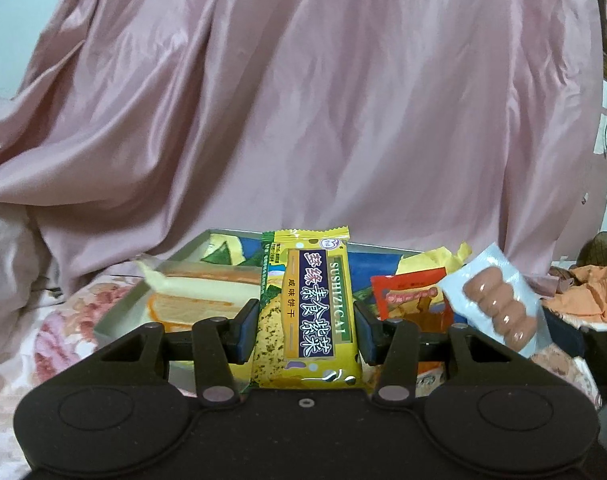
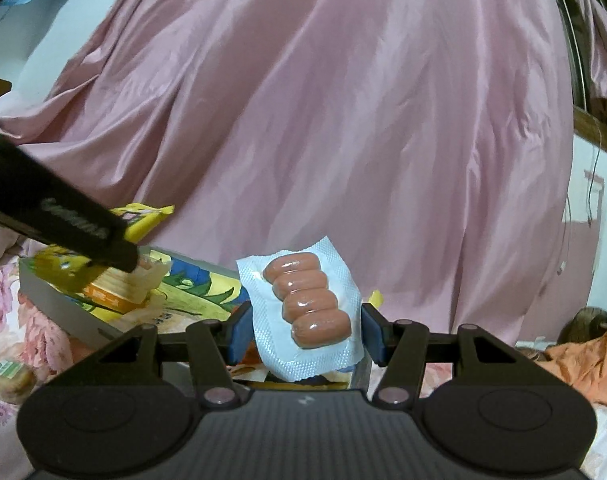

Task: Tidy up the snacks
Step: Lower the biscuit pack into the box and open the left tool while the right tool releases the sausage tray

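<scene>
Beyond both tongs hangs a pink satin curtain [image 1: 323, 100], closing off the far side. Below and ahead of the left gripper [image 1: 306, 330] lies a shallow grey tray [image 1: 119, 312] with a bright printed floor, resting on floral bedding [image 1: 55, 320]. Inside it, left of the left fingers, sits a wrapped cake slice [image 1: 191, 284]; to their right lie a red packet [image 1: 411, 300] and a crumpled yellow wrapper [image 1: 431, 260]. Orange cloth [image 2: 583, 364] lies heaped right of the right gripper [image 2: 301, 334].

The tray's near rim runs just beneath the left fingers; open air stands above the tray up to the curtain.

The left gripper is clamped on a yellow biscuit packet [image 1: 307, 300], upright, printed SUSHIZICAI. The right gripper clasps a pale blue sausage pack [image 2: 303, 304] holding four glossy pink sausages, tilted leftward, just right of the tray.
</scene>
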`<action>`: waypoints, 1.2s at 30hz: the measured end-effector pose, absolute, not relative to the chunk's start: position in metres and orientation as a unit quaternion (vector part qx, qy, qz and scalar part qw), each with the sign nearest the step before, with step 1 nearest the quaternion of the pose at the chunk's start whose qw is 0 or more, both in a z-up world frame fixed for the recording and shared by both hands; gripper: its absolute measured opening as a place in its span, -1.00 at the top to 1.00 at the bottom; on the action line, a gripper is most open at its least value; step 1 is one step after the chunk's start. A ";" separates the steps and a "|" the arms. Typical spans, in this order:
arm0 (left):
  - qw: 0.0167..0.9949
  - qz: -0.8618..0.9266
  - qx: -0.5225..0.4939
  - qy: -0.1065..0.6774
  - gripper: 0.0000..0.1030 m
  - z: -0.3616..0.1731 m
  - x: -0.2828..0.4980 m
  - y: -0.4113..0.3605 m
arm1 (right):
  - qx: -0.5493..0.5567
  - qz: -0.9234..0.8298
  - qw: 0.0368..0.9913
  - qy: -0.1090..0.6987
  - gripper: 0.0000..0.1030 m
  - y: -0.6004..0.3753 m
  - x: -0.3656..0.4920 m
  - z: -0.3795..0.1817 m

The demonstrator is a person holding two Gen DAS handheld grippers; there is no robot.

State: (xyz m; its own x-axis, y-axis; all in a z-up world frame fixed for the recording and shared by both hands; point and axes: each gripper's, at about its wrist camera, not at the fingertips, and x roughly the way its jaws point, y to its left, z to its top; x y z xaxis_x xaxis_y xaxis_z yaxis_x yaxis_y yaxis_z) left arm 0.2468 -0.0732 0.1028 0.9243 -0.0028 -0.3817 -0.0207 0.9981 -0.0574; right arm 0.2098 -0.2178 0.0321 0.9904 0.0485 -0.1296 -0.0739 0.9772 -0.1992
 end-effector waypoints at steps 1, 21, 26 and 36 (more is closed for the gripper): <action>0.980 0.004 -0.031 0.196 0.02 0.101 0.251 -0.076 | -0.100 0.031 0.992 0.064 -0.17 -0.218 0.212 0.032; 0.970 0.001 -0.045 0.241 0.01 0.070 0.291 -0.088 | -0.072 0.037 0.990 0.112 -0.16 -0.221 0.230 0.023; 0.969 0.006 -0.062 0.240 -0.21 0.071 0.290 -0.085 | -0.069 0.035 0.990 0.121 -0.19 -0.223 0.232 0.024; 0.972 0.013 -0.079 0.222 -0.75 0.079 0.273 -0.073 | -0.068 0.034 0.990 0.119 -0.48 -0.222 0.232 0.023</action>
State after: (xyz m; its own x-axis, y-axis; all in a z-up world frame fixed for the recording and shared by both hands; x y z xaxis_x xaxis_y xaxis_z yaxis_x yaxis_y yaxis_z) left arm 0.2730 -0.0728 0.0792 0.9010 -0.0098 -0.4337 -0.0600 0.9873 -0.1470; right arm 0.2318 -0.2223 0.0229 0.9695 0.0512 -0.2395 -0.0834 0.9885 -0.1262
